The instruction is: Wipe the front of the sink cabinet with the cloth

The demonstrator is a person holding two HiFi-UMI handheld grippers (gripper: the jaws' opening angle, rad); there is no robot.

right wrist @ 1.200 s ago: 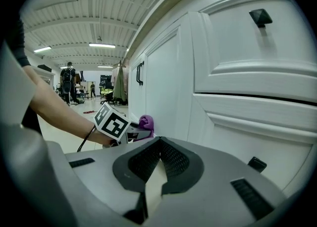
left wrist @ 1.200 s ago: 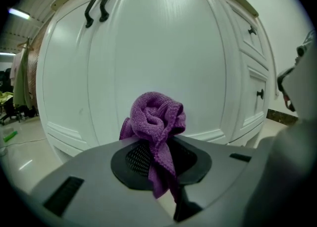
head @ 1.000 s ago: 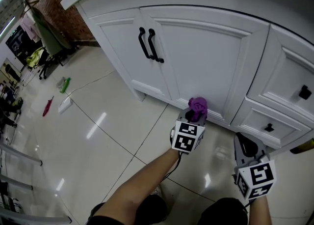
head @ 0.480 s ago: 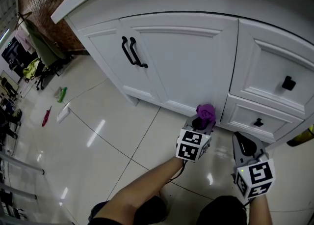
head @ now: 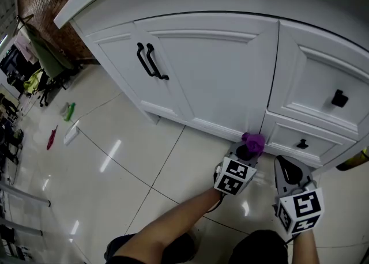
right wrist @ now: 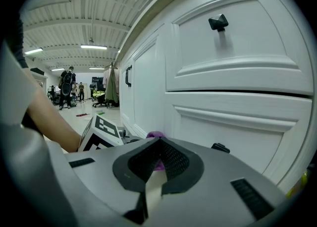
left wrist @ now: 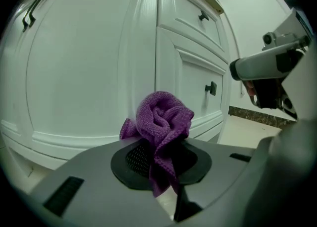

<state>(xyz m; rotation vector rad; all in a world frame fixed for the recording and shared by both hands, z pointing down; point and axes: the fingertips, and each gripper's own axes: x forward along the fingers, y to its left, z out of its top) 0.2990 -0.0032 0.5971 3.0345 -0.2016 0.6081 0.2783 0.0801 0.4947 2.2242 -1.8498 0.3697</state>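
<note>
The white sink cabinet (head: pixel 230 72) fills the upper part of the head view, rising from a glossy tiled floor (head: pixel 115 188). It has two panelled doors at left and a stack of two drawers at right. The doors carry a pair of black bar handles (head: pixel 151 61) side by side. The upper drawer (head: pixel 323 78) and the lower drawer (head: pixel 288 136) each have a small black knob.

The person's left forearm (head: pixel 173 222) reaches up from the bottom edge to the left gripper (head: pixel 245 152), which is low, close to the floor and pointed at the foot of the cabinet. Its jaws are clamped on the purple cloth (head: pixel 253 140). The cloth bunches into a rounded wad that sticks out past the jaw tips, with a loose tail hanging down between the pads. In the left gripper view the wad (left wrist: pixel 161 117) sits right in front of the upright strip between the right-hand door and the drawers, at the height of the lower drawer. From the head view it lies at the cabinet's bottom edge, at or just beside the surface. Whether it actually presses on the wood cannot be told.

The right gripper (head: pixel 286 168) is just to the right of the left one, near the lower drawer and apart from the cabinet. Its jaws (right wrist: pixel 158 144) are closed together with nothing between them. The bit of purple above them is the cloth (right wrist: pixel 155 135) in the other gripper beyond.
</note>
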